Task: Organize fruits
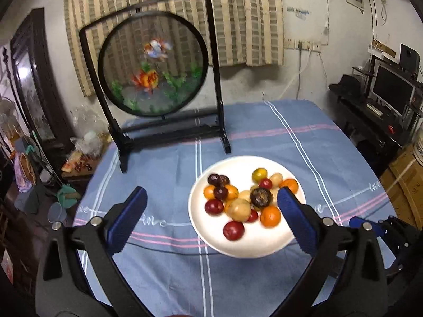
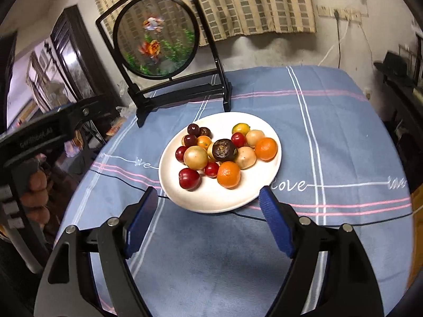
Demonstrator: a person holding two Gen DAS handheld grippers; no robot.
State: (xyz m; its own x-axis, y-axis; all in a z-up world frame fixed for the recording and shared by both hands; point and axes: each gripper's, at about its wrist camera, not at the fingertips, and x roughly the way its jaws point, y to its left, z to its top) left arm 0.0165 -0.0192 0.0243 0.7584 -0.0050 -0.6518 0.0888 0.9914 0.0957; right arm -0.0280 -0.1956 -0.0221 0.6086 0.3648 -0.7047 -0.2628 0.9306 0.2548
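Many fruits point(image 2: 219, 153) heaped on white plate point(image 2: 211, 198), mid-tabletop. Both grippers, left gripper point(image 1: 211, 208) and right gripper point(image 2: 208, 206), gape empty. Fits sorting pending or gathering done.

Black grippers, ribbed blue fingers point(image 2: 276, 227)

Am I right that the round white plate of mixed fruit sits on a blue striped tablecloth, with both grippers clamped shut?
Not quite. Both wrist views show the left gripper and right gripper open, holding nothing. The round white plate does sit on the blue striped tablecloth.
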